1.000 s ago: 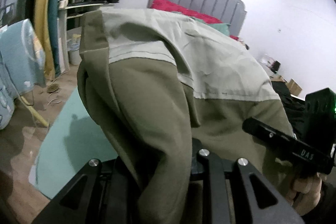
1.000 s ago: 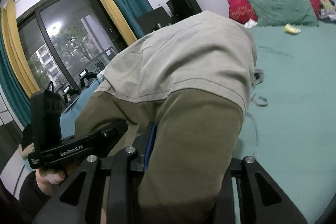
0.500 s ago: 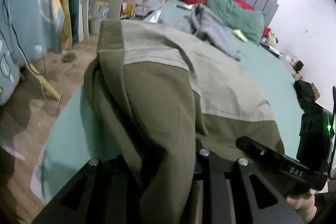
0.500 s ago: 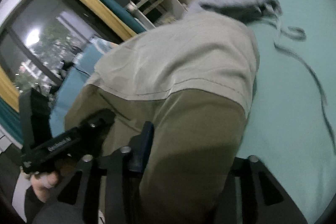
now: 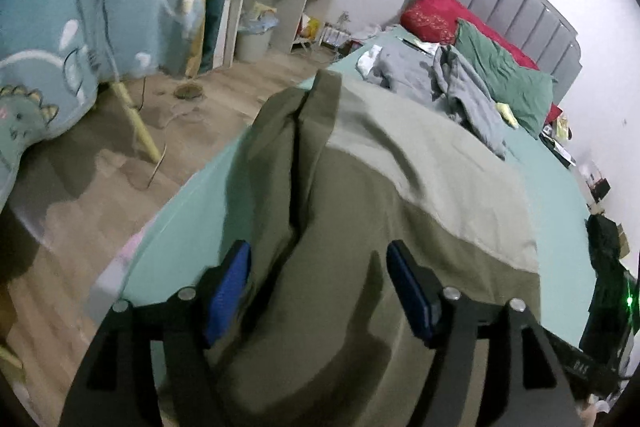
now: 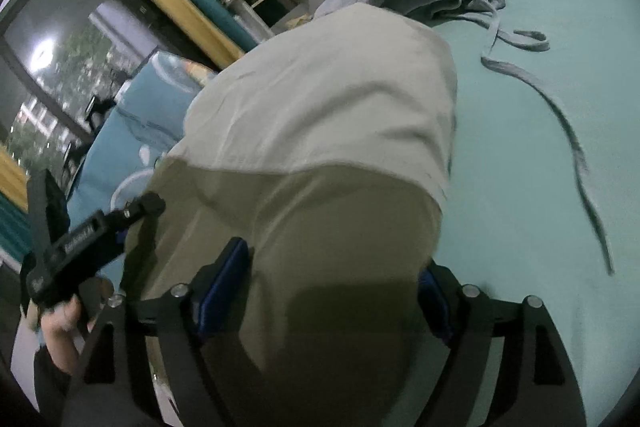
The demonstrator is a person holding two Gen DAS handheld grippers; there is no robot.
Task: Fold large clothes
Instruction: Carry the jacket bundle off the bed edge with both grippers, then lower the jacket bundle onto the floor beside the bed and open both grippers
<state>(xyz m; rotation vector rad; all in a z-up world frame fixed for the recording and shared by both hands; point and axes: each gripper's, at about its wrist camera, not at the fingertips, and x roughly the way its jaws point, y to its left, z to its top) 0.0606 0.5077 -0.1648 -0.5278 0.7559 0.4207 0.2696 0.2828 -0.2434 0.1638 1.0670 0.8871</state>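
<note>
An olive and beige two-tone garment (image 5: 400, 187) lies on the green bed sheet (image 5: 560, 227), its near edge bunched between my fingers. My left gripper (image 5: 318, 283) is open, its blue pads (image 5: 230, 283) standing wide on either side of the olive cloth. In the right wrist view the same garment (image 6: 328, 115) spreads ahead. My right gripper (image 6: 332, 287) is open too, its pads (image 6: 222, 287) apart around the olive part. The left gripper (image 6: 92, 231) shows at the left of that view.
A pile of grey clothes (image 5: 440, 75) lies farther up the bed, with a long grey strap (image 6: 560, 115) trailing over the sheet. Red (image 5: 432, 11) and green pillows (image 5: 508, 79) lean on the grey headboard. The bed's left edge drops to a wooden floor (image 5: 100, 167). A blue dinosaur-print cushion (image 5: 80, 27) sits at left.
Both grippers have come down toward the bed with the garment. Both have opened: they were shut on the cloth, and now their pads stand apart.
</note>
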